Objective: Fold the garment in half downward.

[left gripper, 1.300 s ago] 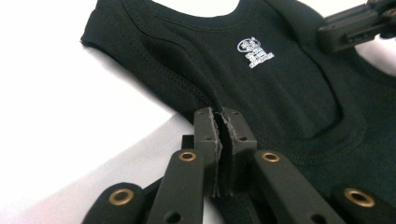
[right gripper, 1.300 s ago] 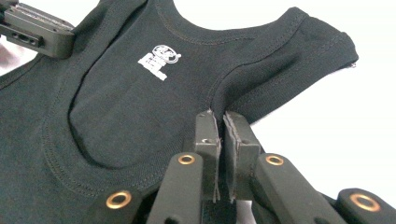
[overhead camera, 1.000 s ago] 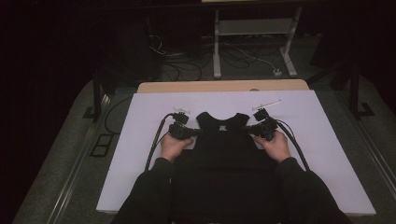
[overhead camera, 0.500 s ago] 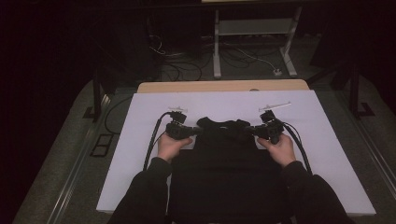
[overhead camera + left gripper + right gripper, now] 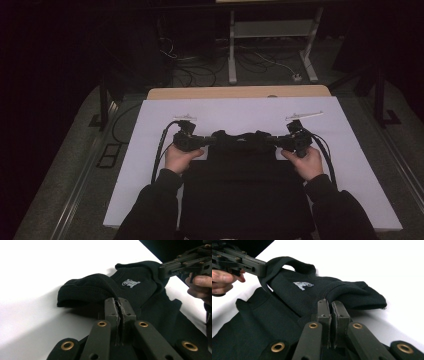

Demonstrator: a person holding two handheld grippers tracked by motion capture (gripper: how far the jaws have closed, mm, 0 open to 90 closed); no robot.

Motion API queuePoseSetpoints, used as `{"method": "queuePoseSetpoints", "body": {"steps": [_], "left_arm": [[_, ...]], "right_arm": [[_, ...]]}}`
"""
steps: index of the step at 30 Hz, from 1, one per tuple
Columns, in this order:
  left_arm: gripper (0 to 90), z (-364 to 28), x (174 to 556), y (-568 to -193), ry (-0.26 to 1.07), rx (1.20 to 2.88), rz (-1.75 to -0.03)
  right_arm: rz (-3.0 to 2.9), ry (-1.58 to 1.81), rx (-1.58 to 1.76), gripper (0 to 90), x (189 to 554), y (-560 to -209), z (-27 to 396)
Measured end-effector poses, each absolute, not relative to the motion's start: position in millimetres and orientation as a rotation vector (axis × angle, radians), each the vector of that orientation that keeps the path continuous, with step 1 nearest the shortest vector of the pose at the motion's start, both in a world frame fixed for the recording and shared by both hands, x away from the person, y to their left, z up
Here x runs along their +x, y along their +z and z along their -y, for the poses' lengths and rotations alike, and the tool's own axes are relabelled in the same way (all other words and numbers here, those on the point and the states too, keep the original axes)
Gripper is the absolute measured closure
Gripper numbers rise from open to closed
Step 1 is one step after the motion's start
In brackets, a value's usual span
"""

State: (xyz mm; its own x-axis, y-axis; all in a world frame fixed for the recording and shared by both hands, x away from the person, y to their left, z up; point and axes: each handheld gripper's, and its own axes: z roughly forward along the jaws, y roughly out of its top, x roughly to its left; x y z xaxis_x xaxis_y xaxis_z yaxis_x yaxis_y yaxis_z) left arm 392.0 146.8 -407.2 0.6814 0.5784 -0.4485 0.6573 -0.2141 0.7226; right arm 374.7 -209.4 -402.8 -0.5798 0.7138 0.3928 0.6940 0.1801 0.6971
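A black sleeveless garment with a small white logo lies on the white table cover in front of the person. My left gripper is shut on the garment's left shoulder strap; in the left gripper view its jaws pinch the dark cloth. My right gripper is shut on the right shoulder strap, and its jaws clamp the fabric. The top edge is lifted between them and folds back over the garment's body. Each gripper view shows the other gripper holding its strap.
Two small pale strips lie on the white cover beyond the grippers. A wooden table edge runs behind it. Cables and a metal stand sit on the dark floor farther back.
Both hands have risen and drawn back toward the person, pulling the garment's shoulders with them. The top of the garment now folds over its lower part.
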Motion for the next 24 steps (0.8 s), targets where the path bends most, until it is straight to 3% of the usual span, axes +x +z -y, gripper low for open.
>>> {"method": "queuePoseSetpoints", "body": {"steps": [24], "left_arm": [[85.8, -153, 359, -394, -0.099, 1.89, -0.919]], "right_arm": [[-2.412, 1.46, 1.366, 84.6, 339, -388, 214]]}}
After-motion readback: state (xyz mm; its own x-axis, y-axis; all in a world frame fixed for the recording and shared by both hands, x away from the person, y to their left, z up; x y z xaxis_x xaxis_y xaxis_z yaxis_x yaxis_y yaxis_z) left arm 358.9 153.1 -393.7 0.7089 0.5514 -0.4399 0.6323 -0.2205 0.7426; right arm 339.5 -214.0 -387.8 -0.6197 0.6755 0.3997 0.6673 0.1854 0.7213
